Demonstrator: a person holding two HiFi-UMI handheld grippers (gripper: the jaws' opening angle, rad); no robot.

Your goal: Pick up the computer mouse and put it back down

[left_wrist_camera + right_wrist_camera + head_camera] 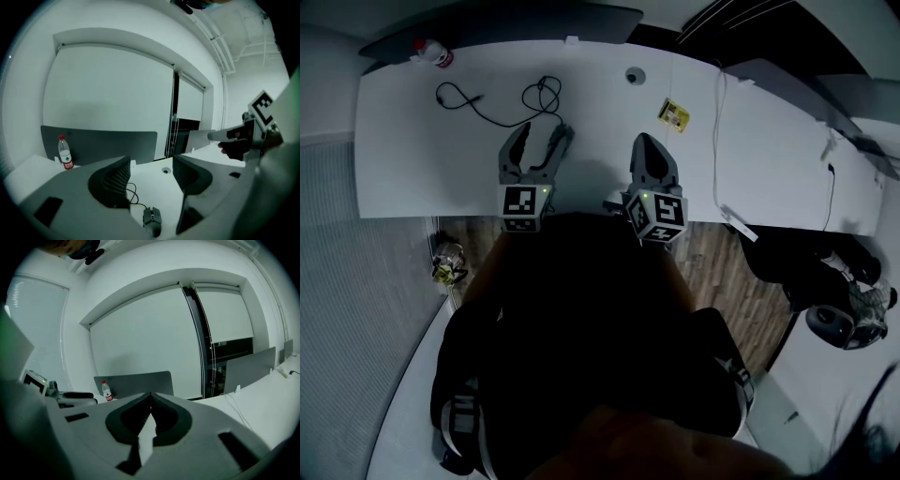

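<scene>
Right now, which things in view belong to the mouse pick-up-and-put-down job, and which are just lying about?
Job: computer mouse, lying ungripped; left gripper, fingers apart above it, empty.
Lying about: water bottle; yellow packet; round desk port; right gripper, fingers shut, holding nothing.

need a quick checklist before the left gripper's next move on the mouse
1. left gripper jaws apart, nothing between them: ok
2. computer mouse lies flat on the desk, below the open jaws, untouched: ok
3. cable loose on the desk, clear of the jaws: cannot tell
4. right gripper shut, empty, away from the mouse: ok
5. water bottle upright, far from the mouse: ok
</scene>
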